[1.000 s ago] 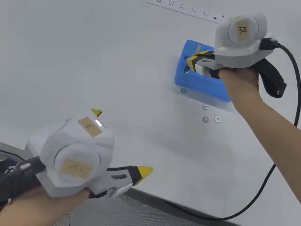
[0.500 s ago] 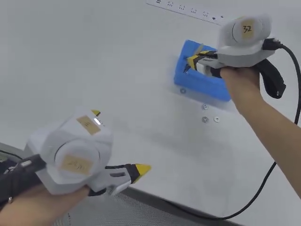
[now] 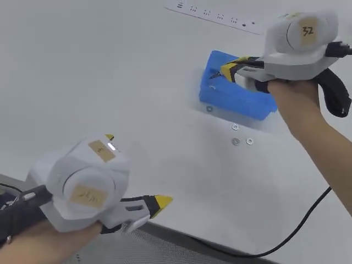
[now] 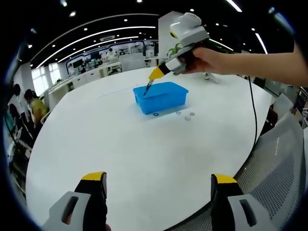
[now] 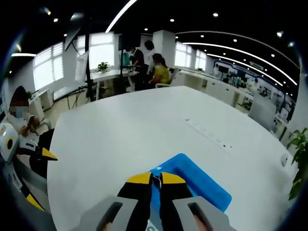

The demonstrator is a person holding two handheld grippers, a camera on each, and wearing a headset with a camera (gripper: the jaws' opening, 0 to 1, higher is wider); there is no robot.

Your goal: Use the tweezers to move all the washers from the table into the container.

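A blue container (image 3: 234,99) sits on the white table (image 3: 110,71). My right gripper (image 3: 227,70) hovers over the container's near-left part, shut on thin tweezers (image 3: 215,75) whose tip points down into it. Several small washers lie on the table beside the container: one (image 3: 209,109) at its corner, another (image 3: 235,127), and a pair (image 3: 242,141). In the left gripper view the container (image 4: 161,96), the washers (image 4: 185,115) and the right gripper (image 4: 185,33) appear far ahead. My left gripper (image 3: 136,169) hangs open and empty at the table's near edge. In the right gripper view the jaws (image 5: 153,179) are closed above the container (image 5: 197,185).
A power strip (image 3: 214,12) lies at the table's far side. A black cable (image 3: 308,214) trails from the right gripper across the table's right part. A mesh chair (image 4: 274,173) stands by the near edge. People sit at desks (image 5: 159,72) in the background.
The right gripper has drawn back a little to the right and up, with the tweezers still over the container. The left gripper has barely moved; the head camera has shifted.
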